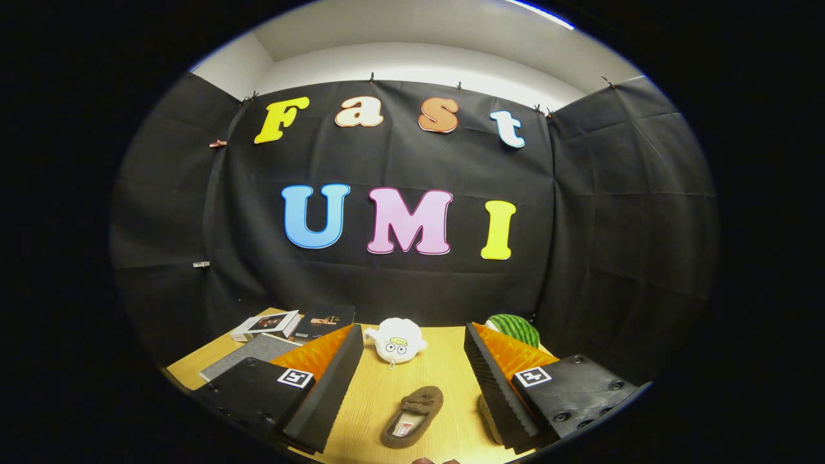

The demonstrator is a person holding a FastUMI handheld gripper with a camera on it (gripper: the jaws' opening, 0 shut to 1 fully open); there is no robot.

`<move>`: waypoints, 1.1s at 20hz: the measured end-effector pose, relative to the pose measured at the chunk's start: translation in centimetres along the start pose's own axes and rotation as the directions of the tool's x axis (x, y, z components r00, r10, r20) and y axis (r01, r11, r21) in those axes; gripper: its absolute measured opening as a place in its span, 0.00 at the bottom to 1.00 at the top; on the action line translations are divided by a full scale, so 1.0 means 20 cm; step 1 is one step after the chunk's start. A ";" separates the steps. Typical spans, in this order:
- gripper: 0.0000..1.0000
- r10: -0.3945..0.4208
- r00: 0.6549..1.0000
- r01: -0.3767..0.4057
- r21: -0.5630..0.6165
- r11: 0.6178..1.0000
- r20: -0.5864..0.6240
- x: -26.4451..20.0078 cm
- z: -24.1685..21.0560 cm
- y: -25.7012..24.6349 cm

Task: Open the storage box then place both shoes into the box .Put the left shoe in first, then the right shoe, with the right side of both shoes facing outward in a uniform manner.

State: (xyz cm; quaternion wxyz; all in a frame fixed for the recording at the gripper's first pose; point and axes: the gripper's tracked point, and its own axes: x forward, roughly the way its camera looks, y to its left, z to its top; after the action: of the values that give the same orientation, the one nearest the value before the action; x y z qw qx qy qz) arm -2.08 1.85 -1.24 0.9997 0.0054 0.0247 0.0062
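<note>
**Hovering over the shoes, fingers spread, box not located**

Holding above the wooden surface (445, 361) with the fingers (412, 380) spread wide and nothing between them.

- Brown shoe (412, 407) lies on the surface in the gap between the fingers, near end toward the camera, opening up, insole label showing. Can't tell from here whether it's the left or the right one.
- Second shoe (487, 417): only a sliver peeks out just beside the right finger, mostly hidden behind it.
- Storage box: can't identify it for sure. Far left there's a flat grey piece (248, 357), a white box-like item (265, 325) and a dark book or case (325, 320), all closed and lying flat. None is clearly the box.
- Clutter at the far side: white plush toy (396, 341) between the fingers, beyond the shoe; watermelon-patterned ball (514, 328) far right.

Judgement: still at step one, box not opened, both shoes on the surface.

How to do it well:
- Find the box first, don't grab a shoe yet.
- Approach the lid edge square, with the fingers apart until they straddle it.
- Check shoe sidedness before the first pick; left goes in first.
- Steer clear of the plush toy when swinging left.
</note>
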 end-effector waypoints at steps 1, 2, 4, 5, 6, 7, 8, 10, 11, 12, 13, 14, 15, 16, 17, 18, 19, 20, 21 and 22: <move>0.97 0.004 1.000 -0.004 0.007 1.000 -0.007 0.00 -0.01 0.01; 0.97 0.009 1.000 -0.009 0.014 1.000 -0.012 0.01 -0.01 0.02; 0.97 0.017 1.000 -0.016 0.023 1.000 -0.024 0.02 -0.03 0.03; 0.97 0.022 0.999 -0.021 0.029 0.999 -0.030 0.02 -0.04 0.03; 0.97 0.026 0.999 -0.025 0.036 0.999 -0.043 0.02 -0.06 0.04; 0.97 0.034 0.997 -0.031 0.049 0.998 -0.070 0.03 -0.09 0.04; 0.97 0.047 0.995 -0.041 0.067 0.997 -0.091 0.04 -0.12 0.05; 0.97 0.079 0.986 -0.062 0.117 0.991 -0.146 0.04 -0.17 0.08; 0.97 0.095 0.982 -0.072 0.141 0.987 -0.164 0.05 -0.20 0.08; 0.98 0.115 0.977 -0.086 0.164 0.983 -0.178 0.06 -0.22 0.09; 0.98 0.140 0.971 -0.104 0.186 0.977 -0.194 0.08 -0.25 0.10; 0.98 0.173 0.961 -0.125 0.215 0.969 -0.217 0.10 -0.28 0.11; 0.98 0.218 0.944 -0.153 0.256 0.955 -0.247 0.11 -0.33 0.15; 0.98 0.268 0.923 -0.181 0.305 0.935 -0.276 0.12 -0.38 0.19; 0.98 0.315 0.899 -0.199 0.356 0.913 -0.305 0.12 -0.44 0.22; 0.98 0.366 0.867 -0.214 0.411 0.886 -0.338 0.12 -0.51 0.27; 0.98 0.418 0.830 -0.225 0.464 0.857 -0.370 0.11 -0.57 0.32; 0.98 0.469 0.788 -0.231 0.513 0.826 -0.400 0.09 -0.64 0.38; 0.98 0.513 0.745 -0.229 0.558 0.797 -0.426 0.06 -0.71 0.43; 0.98 0.559 0.702 -0.229 0.604 0.764 -0.442 0.04 -0.77 0.47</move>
State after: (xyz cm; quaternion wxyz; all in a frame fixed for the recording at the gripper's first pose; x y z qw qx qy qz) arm -2.22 11.35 -16.55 0.8735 0.2702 0.3378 0.2233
